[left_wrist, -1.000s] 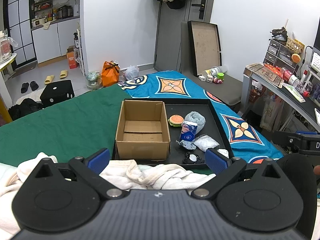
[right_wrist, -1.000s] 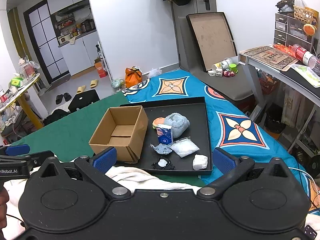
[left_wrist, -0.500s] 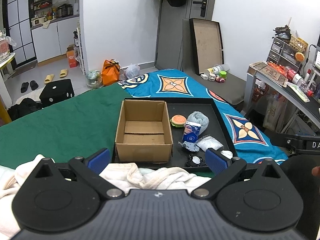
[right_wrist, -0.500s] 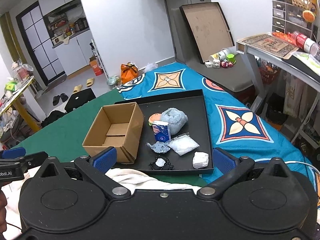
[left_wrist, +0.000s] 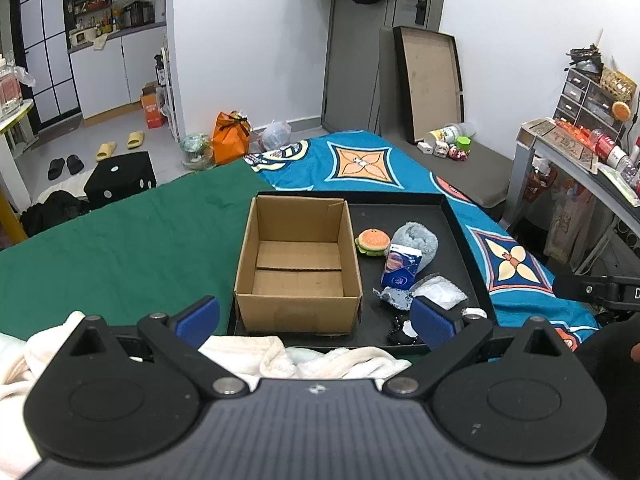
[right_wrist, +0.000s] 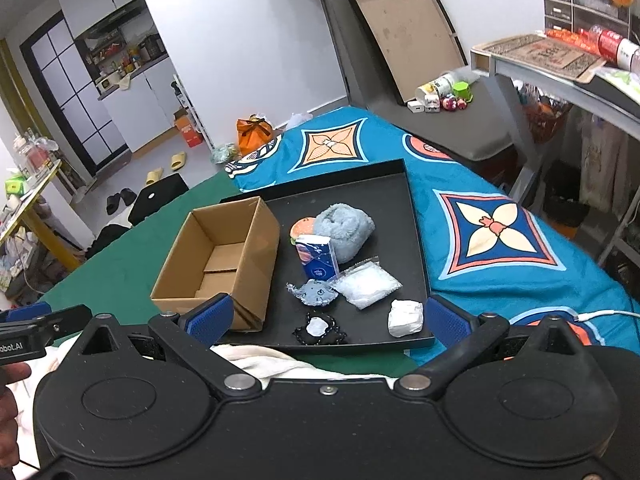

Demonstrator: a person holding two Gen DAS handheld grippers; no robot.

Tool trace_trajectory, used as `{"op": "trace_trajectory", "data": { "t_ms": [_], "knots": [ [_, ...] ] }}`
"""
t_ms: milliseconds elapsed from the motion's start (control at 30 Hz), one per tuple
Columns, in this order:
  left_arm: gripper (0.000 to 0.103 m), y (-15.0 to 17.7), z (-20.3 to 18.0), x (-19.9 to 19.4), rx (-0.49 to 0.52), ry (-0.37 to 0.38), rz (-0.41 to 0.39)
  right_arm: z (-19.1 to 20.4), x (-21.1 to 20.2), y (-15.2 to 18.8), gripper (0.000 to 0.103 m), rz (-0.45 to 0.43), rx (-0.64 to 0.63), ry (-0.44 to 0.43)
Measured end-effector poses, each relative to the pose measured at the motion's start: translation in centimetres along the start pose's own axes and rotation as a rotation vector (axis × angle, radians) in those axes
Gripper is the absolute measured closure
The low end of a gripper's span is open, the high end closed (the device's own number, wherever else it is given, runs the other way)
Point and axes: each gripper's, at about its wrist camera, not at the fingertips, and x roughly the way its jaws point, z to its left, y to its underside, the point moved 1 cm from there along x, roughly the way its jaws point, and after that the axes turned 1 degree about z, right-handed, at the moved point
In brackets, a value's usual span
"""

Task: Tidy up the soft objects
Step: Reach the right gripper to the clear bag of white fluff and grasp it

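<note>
An empty open cardboard box (left_wrist: 298, 268) (right_wrist: 224, 264) stands in the left part of a black tray (left_wrist: 460, 240) (right_wrist: 404, 208) on the bed. Right of it lie a burger plush (left_wrist: 373, 241), a grey-blue fluffy roll (right_wrist: 344, 228), a blue tissue pack (right_wrist: 318, 258), a small grey plush (right_wrist: 316, 293), a clear bag of white stuff (right_wrist: 366, 285), a white wad (right_wrist: 406, 317) and a black-trimmed piece (right_wrist: 319, 328). My left gripper (left_wrist: 316, 318) is open and empty, short of the box. My right gripper (right_wrist: 328, 316) is open and empty above the tray's near edge.
A white towel (left_wrist: 320, 356) (right_wrist: 264, 360) lies bunched just under both grippers. The bed has a green cover (left_wrist: 120, 240) at left and a blue patterned one (right_wrist: 500, 236) at right. A desk (right_wrist: 560, 64) stands at the right.
Both grippers have moved forward and slightly down toward the tray. The right view has tilted down onto the tray's items. Nothing was picked up.
</note>
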Motion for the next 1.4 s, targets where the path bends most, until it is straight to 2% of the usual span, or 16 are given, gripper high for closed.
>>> {"op": "trace_trajectory", "data": {
  "t_ms": [1033,1233,1400],
  "knots": [
    [0.004,-1.2,2.9,9.7,-0.051,-0.082,0.153,-4.3,8.9,-1.3,0.001,0.117,0.1,-0.021],
    [0.005,-1.3,3.8,11.2,-0.072,-0.102,0.152,-4.5,11.2,-1.3,0.009,0.151,0.128,-0.031],
    [0.011,-1.3,4.5,12.9,-0.078,-0.116,0.168,-5.2,13.6,-1.2,0.018,0.191,0.195,-0.042]
  ]
}}
